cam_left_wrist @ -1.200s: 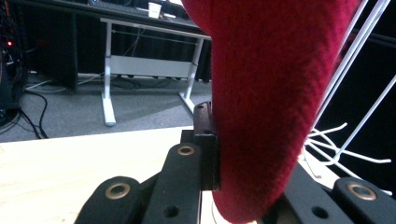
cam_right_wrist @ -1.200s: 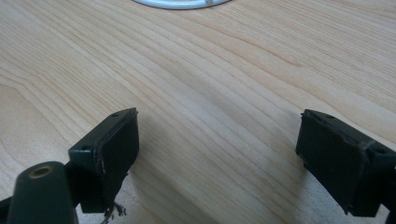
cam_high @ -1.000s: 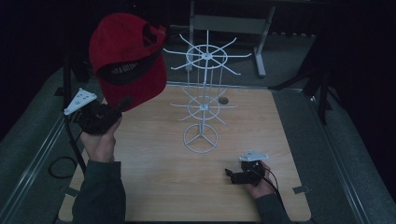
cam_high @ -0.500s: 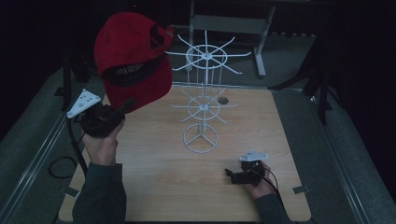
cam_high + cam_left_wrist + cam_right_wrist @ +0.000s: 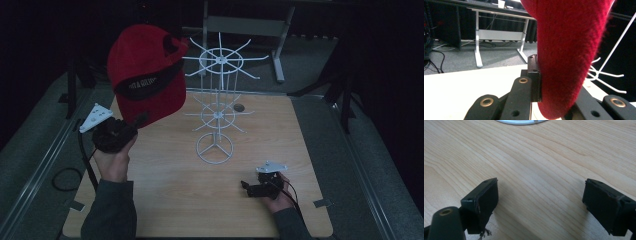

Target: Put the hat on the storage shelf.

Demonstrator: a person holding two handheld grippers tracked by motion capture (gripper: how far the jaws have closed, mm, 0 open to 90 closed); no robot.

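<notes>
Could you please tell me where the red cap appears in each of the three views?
High view: red fabric baseball cap upper left, raised above the table.
Left gripper view: upper centre-right, hanging down between the jaws.
Right gripper view: not in it.
Shared landmark: white wire display stand, right of the cap.

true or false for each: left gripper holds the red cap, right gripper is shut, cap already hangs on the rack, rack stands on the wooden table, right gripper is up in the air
1. The left gripper holds the red cap: true; its jaws clamp the brim.
2. The right gripper is shut: false; its jaws stand wide apart with nothing between them.
3. The cap already hangs on the white wire rack: false; it is held up beside the rack's top ring.
4. The rack stands on the wooden table: true.
5. The right gripper is raised in the air: false; it lies low at the table.
</notes>
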